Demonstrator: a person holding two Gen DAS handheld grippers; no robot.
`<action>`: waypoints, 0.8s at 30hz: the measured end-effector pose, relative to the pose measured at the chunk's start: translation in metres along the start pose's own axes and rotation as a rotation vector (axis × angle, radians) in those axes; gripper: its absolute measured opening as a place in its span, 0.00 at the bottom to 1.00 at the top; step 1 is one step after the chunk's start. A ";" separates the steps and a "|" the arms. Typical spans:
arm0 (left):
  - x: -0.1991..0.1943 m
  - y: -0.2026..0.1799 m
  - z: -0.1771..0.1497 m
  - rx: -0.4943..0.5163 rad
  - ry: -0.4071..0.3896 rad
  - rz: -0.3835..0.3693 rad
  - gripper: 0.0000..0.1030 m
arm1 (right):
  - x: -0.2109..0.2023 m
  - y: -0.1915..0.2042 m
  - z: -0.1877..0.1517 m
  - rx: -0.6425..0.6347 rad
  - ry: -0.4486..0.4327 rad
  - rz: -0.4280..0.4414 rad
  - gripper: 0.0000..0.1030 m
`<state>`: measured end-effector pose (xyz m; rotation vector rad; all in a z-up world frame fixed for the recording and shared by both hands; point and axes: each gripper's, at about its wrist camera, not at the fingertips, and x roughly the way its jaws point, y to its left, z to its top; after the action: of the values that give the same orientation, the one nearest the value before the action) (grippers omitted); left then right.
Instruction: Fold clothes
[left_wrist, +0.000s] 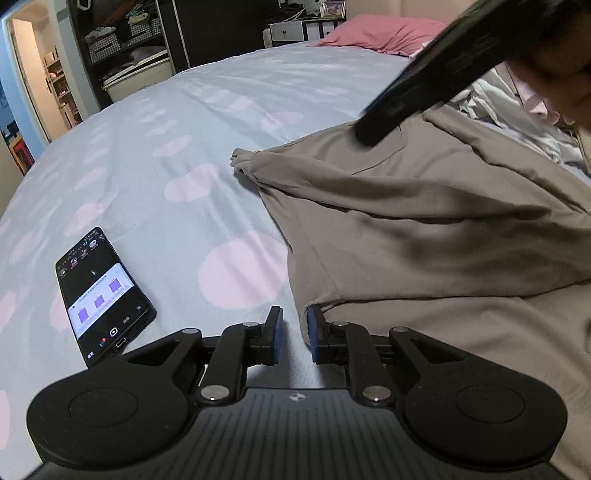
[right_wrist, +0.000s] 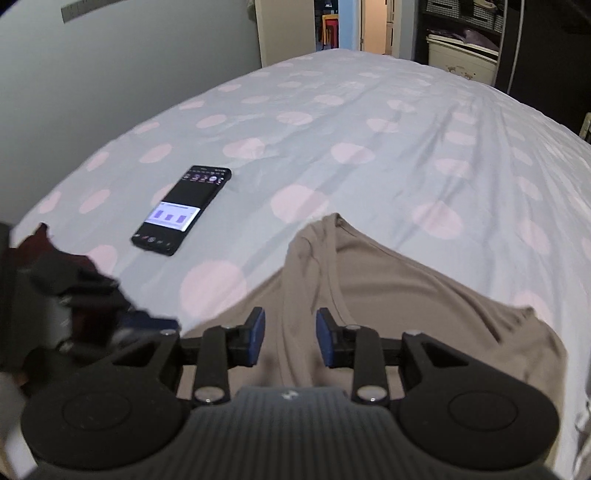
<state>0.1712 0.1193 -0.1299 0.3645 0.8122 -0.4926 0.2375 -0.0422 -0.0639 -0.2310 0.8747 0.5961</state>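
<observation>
Taupe garment (left_wrist: 424, 229) lies spread on the bed (left_wrist: 192, 122), and its near edge sits just beside my left claw (left_wrist: 294, 334). That claw's blue pads (left_wrist: 314, 332) stand a narrow gap apart with only sheet showing between them; the right-hand pad touches or nearly touches the cloth's edge, and I cannot tell which. My right claw (right_wrist: 290, 338) is spread wider, its pads apart and nothing pressed between them, while a ridge of the same garment (right_wrist: 369, 295) runs under the gap and on toward the neckline beyond.

Left of the cloth, a phone (left_wrist: 103, 295) lies flat on the spotted sheet with its screen lit, well apart from the garment.

Farther off in the left view, my other tool crosses the upper right as a dark blurred bar, its tip over the garment. Behind it a heap of pale clothes (left_wrist: 517, 110) is partly hidden. A pink pillow (left_wrist: 380, 33) rests at the bed's far end.

Beyond the bed, open shelves (left_wrist: 125, 44) hold checked baskets (left_wrist: 105, 46) with folded fabric on top; the contents are too small to make out. In the right view my left tool is a blur at the lower left edge.
</observation>
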 end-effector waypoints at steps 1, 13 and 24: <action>0.000 0.001 0.000 -0.010 0.001 -0.004 0.12 | 0.009 0.002 0.003 -0.002 0.011 -0.009 0.32; 0.002 0.012 -0.002 -0.103 0.020 -0.061 0.02 | 0.037 -0.046 0.010 0.149 0.049 -0.094 0.01; -0.011 0.019 -0.001 -0.116 -0.028 -0.101 0.02 | 0.044 -0.065 -0.005 0.173 0.013 -0.096 0.13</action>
<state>0.1742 0.1388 -0.1199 0.2094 0.8308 -0.5414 0.2932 -0.0805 -0.1045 -0.1194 0.9171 0.4270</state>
